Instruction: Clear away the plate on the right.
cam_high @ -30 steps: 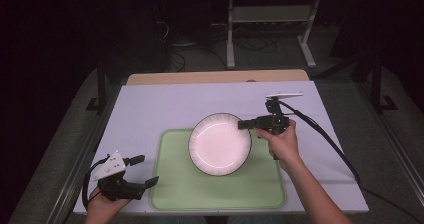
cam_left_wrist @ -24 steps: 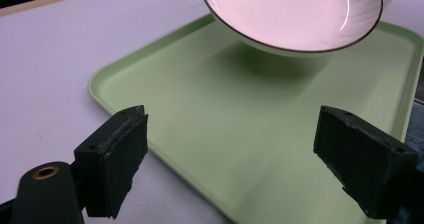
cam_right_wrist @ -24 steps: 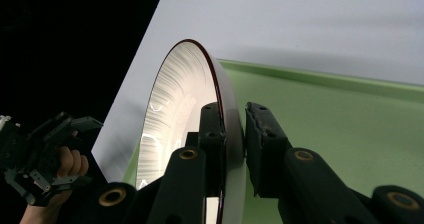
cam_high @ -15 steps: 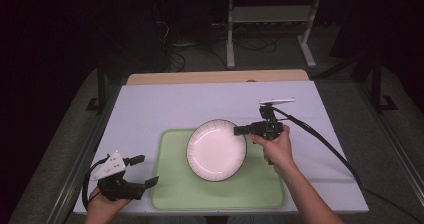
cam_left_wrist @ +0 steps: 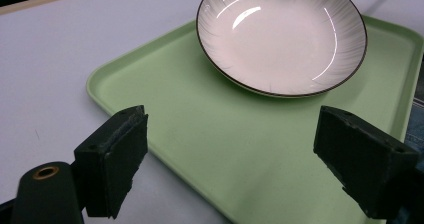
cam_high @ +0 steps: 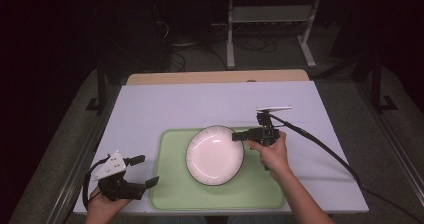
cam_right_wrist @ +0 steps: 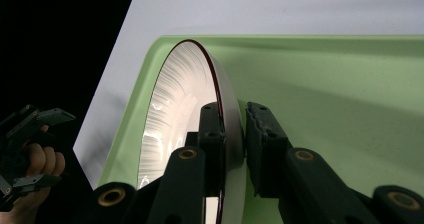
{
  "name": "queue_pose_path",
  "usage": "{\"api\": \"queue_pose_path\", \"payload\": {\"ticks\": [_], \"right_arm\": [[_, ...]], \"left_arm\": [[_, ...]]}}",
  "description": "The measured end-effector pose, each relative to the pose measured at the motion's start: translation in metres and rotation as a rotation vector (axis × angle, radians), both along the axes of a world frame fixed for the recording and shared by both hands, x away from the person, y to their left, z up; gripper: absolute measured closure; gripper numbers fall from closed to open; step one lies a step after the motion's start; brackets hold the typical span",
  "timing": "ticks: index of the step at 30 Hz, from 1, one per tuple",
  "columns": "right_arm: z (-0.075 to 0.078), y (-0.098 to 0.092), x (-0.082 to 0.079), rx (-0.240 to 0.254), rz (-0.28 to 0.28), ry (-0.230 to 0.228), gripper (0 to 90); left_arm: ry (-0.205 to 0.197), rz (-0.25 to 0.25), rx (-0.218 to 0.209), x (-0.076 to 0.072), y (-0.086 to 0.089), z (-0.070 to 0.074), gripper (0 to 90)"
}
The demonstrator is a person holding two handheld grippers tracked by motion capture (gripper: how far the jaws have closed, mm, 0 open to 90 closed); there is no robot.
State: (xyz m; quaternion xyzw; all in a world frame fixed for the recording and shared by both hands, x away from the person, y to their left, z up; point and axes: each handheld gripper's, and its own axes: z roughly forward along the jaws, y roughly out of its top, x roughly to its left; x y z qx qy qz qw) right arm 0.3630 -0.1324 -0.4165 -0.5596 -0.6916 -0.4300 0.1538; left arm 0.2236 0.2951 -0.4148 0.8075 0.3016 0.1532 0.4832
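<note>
A white ribbed plate (cam_high: 215,154) with a dark rim hangs tilted just over the green tray (cam_high: 172,184). My right gripper (cam_high: 239,135) is shut on the plate's right rim; in the right gripper view the two pads (cam_right_wrist: 260,134) pinch the plate (cam_right_wrist: 175,114) edge-on. At the table's front left corner my left gripper (cam_high: 142,170) is held open, pointing toward the tray. In the left gripper view its jaws stand wide apart with nothing between them, over the tray's near corner (cam_left_wrist: 200,149), and the plate (cam_left_wrist: 282,36) lies beyond.
The tray lies on a white table top (cam_high: 200,104) with a wooden strip along its far edge. A black cable (cam_high: 320,146) trails from the right gripper across the table's right side. Dark floor and a metal stand (cam_high: 270,29) lie behind.
My right gripper has carried the plate leftward and toward the front, lower over the tray. The left gripper has stayed where it was.
</note>
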Motion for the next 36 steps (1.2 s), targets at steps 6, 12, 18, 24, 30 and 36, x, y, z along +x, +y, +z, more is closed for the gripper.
{"api": "queue_pose_path", "payload": {"ticks": [6,12,18,24,30,36], "right_arm": [[-0.005,-0.003,-0.005,-0.028,-0.023,0.002,79.4],[-0.012,-0.006,-0.01,-0.025,-0.035,0.016,80.4],[-0.015,-0.007,-0.015,-0.026,-0.043,0.014,80.4],[-0.019,-0.009,-0.019,-0.034,-0.043,0.014,80.7],[-0.026,-0.008,-0.022,-0.047,-0.041,0.018,81.0],[-0.028,-0.007,-0.024,-0.05,-0.035,0.017,81.0]], "left_arm": [[0.0,0.001,-0.001,0.0,0.0,0.0,14.0],[0.002,0.003,-0.001,0.0,0.0,0.0,14.0],[0.001,0.001,0.002,0.0,0.0,0.0,14.0],[0.001,0.002,0.001,0.0,0.0,0.0,14.0],[0.002,0.003,0.002,0.0,0.0,0.0,14.0],[0.001,0.004,0.001,0.0,0.0,0.0,14.0]]}}
